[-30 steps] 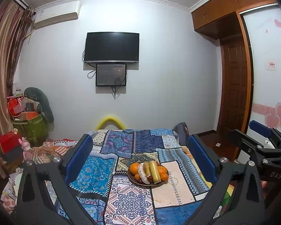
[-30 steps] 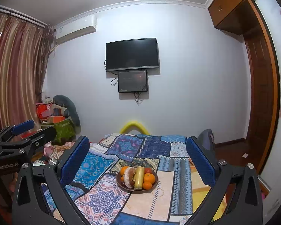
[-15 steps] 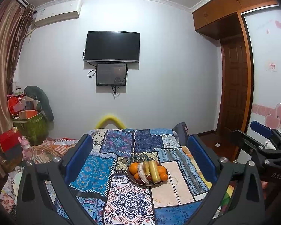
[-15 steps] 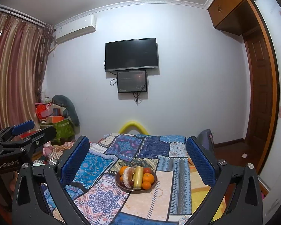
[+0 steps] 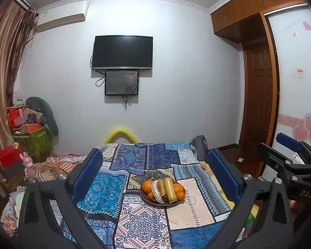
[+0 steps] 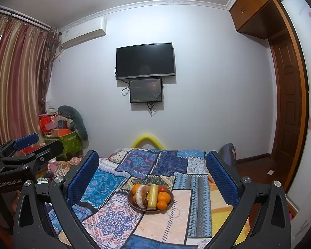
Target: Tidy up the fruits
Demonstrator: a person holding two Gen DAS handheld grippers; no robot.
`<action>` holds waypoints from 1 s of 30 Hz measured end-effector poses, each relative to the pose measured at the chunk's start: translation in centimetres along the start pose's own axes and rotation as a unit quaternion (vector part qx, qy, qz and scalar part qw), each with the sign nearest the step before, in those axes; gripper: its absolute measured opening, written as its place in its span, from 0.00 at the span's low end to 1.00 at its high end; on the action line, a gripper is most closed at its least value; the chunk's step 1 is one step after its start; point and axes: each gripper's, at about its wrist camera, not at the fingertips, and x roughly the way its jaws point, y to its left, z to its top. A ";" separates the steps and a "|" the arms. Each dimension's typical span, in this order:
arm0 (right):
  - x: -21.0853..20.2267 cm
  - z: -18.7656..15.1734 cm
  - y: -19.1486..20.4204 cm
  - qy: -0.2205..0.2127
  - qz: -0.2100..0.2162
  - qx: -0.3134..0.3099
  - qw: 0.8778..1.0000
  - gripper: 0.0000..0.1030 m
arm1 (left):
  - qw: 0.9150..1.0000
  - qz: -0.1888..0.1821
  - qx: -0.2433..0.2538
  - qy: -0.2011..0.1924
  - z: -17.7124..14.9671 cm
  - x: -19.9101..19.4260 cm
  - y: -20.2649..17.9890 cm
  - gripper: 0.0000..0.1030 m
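A brown plate (image 5: 149,201) of fruit sits on a patchwork cloth (image 5: 143,224) over a table. It holds oranges (image 5: 147,186), a peeled pale fruit (image 5: 156,192), a banana (image 5: 169,189) and small dark red fruits. The plate also shows in the right wrist view (image 6: 132,202) with its oranges (image 6: 163,197) and banana (image 6: 152,196). My left gripper (image 5: 155,176) is open and empty, held back from the plate. My right gripper (image 6: 152,176) is open and empty, also short of it. Each gripper shows at the edge of the other's view.
A TV (image 5: 123,52) and smaller screen hang on the far wall. Boxes and bags (image 5: 31,132) pile at the left by the curtain. A wooden door (image 5: 258,95) and wardrobe stand right. A yellow curved piece (image 5: 120,133) rises behind the table.
Both views have shifted only slightly; the plate sits marginally lower and closer in the right wrist view. Both grippers stay open and empty.
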 end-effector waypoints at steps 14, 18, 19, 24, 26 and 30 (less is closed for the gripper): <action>0.0 0.0 0.0 0.000 0.000 0.000 1.000 1.00 | 1.000 -0.015 0.005 0.005 -0.2 0.0 -0.2 1.00; 0.0 0.0 0.0 0.000 0.000 0.000 1.000 1.00 | 1.000 -0.017 0.007 0.007 -0.2 0.0 -0.3 1.00; 0.0 0.0 0.0 0.001 0.000 0.000 1.000 1.00 | 1.000 -0.018 0.007 0.008 -0.3 0.0 -0.3 1.00; 0.0 0.0 -0.2 0.003 0.000 0.002 1.000 1.00 | 1.000 -0.016 0.012 0.003 -0.2 0.0 -0.4 1.00; 0.0 0.0 -0.2 0.004 0.000 0.001 1.000 1.00 | 1.000 -0.017 0.015 0.004 -0.1 0.1 -0.5 1.00; 0.0 0.0 -0.3 0.005 0.001 0.002 1.000 1.00 | 1.000 -0.020 0.014 0.007 -0.2 0.2 -0.4 1.00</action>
